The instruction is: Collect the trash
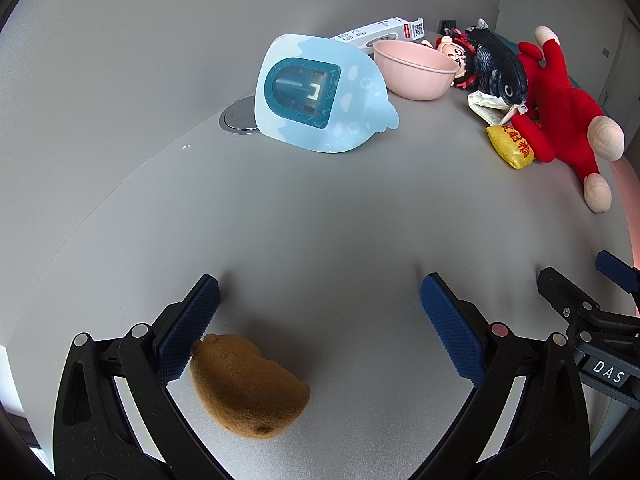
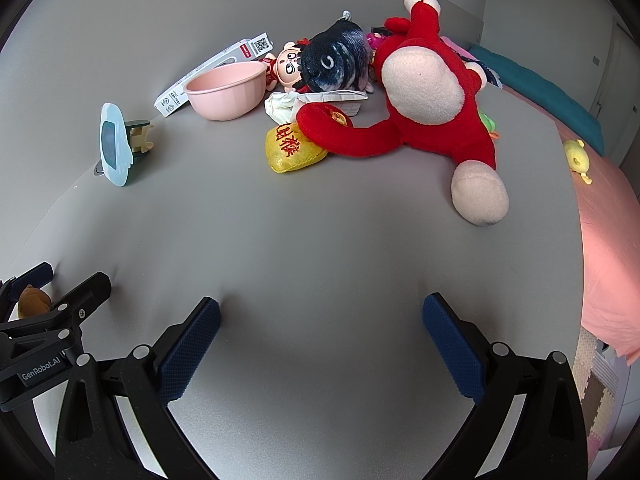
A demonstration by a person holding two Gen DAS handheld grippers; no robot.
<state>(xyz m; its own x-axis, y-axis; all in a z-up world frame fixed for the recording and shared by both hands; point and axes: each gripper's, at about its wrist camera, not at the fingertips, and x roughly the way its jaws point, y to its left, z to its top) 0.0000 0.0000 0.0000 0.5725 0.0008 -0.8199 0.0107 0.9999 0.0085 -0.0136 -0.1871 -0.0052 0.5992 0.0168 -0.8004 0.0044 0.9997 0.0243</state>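
A brown fuzzy kiwi-like lump (image 1: 250, 386) lies on the grey table (image 1: 320, 208) between my left gripper's (image 1: 320, 300) open fingers, touching the left pad (image 1: 188, 332). It also shows at the left edge of the right wrist view (image 2: 34, 300). A crumpled white tissue (image 1: 486, 100) lies under the black fish plush (image 1: 498, 68) and shows in the right wrist view (image 2: 280, 106) too. A white paper box (image 2: 340, 100) sits beside it. My right gripper (image 2: 320, 304) is open and empty over bare table.
A pink bowl (image 2: 228, 92), a long white carton (image 2: 216, 72), a light blue card stand (image 1: 316, 92), a doll (image 2: 288, 66), a red monkey plush (image 2: 432, 96) and a yellow pouch (image 2: 292, 150) crowd the far side. A pink bed (image 2: 608, 240) lies right.
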